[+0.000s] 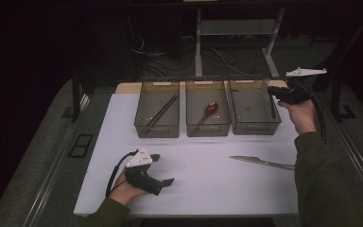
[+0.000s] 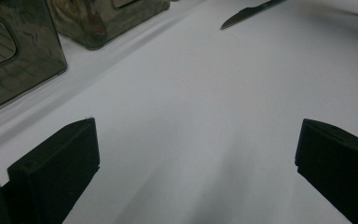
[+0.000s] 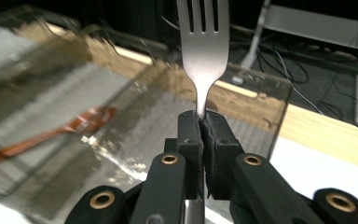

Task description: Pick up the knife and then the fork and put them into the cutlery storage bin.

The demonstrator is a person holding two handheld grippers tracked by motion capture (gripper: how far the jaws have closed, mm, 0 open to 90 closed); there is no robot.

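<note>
Over the right bin (image 1: 254, 113), the right tongs (image 3: 201, 122) clench the fork (image 3: 204, 51) — tines outward.

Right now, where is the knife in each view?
High view: knife lies on the white mat, lower right, in front of the right bin.
Left gripper view: knife at top edge, right of centre.
Right gripper view: faces the held fork, bins behind.
Shared landmark: the bins.

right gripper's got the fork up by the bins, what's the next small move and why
Probably carry the fork over the right bin and lower it in before opening. The right gripper is shut on the fork's neck, beside that bin's far right corner. The left bin holds dark sticks, the middle bin a reddish spoon, and the right one looks empty.
</note>
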